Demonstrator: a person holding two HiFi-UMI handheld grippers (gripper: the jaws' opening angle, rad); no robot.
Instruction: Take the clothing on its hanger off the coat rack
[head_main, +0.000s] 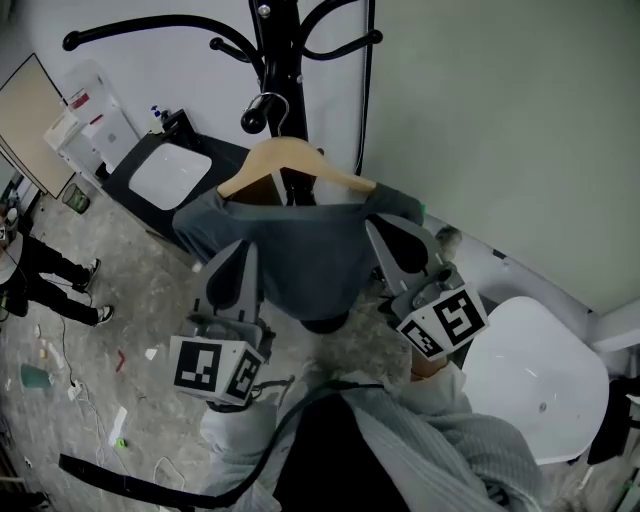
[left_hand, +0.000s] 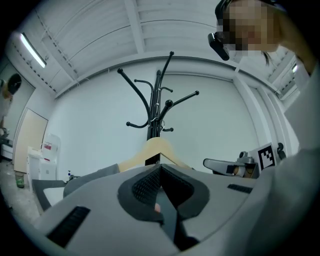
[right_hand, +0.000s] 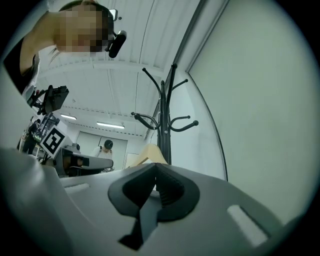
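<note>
A black coat rack (head_main: 275, 40) stands against the white wall. On one of its hooks hangs a wooden hanger (head_main: 290, 158) carrying a grey garment (head_main: 310, 250). My left gripper (head_main: 248, 248) is shut with nothing in it, its tips in front of the garment's left side. My right gripper (head_main: 372, 225) is shut too, empty, near the garment's right shoulder. In the left gripper view the closed jaws (left_hand: 160, 167) point at the hanger (left_hand: 157, 147) below the rack (left_hand: 157, 100). The right gripper view shows its closed jaws (right_hand: 156, 167) just below the hanger (right_hand: 150, 152).
A black counter with a white basin (head_main: 170, 175) stands left of the rack, a white cabinet (head_main: 95, 130) beyond it. A white rounded seat (head_main: 540, 380) is at the right. A person's legs (head_main: 50, 270) and scattered litter are on the floor at left.
</note>
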